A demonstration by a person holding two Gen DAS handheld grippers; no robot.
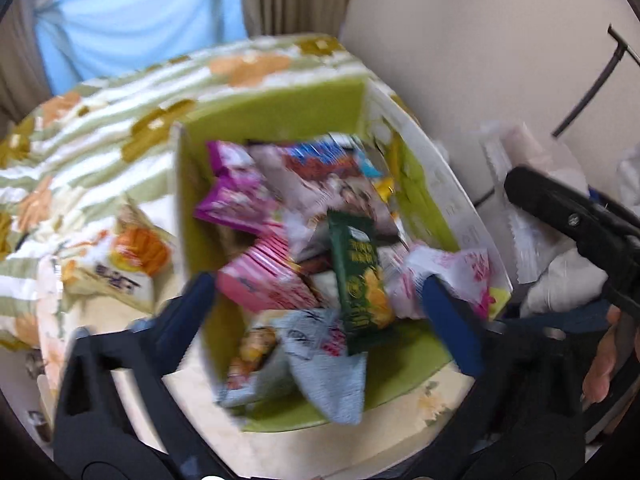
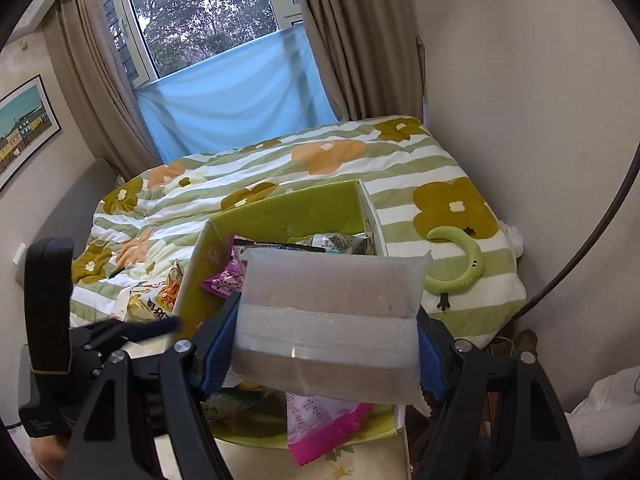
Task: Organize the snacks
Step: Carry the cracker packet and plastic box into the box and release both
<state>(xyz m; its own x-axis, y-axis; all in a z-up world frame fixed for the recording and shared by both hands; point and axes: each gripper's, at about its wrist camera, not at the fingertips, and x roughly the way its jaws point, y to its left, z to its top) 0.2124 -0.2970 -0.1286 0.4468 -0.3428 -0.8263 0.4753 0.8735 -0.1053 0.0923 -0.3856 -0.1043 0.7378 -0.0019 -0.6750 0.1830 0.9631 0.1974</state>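
I see bed point(image 2: 400, 168) with floral striped quilt filling mid-frame. Green-lined box point(image 2: 280, 208) sits on it, centre. Snack bag point(image 2: 160, 296) lies left of box; green crescent toy point(image 2: 460, 264) right.

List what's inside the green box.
In the green box: purple packet, pink box, dark green packet, grey packet and others, piled up. Lower layers and the box floor are covered.

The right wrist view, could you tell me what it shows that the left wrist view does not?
Only the right view shows the frosted packet clamped in the right gripper, the window and a green crescent toy. Only the left shows the dark green packet and the open left gripper. Both show the green box on the bed.
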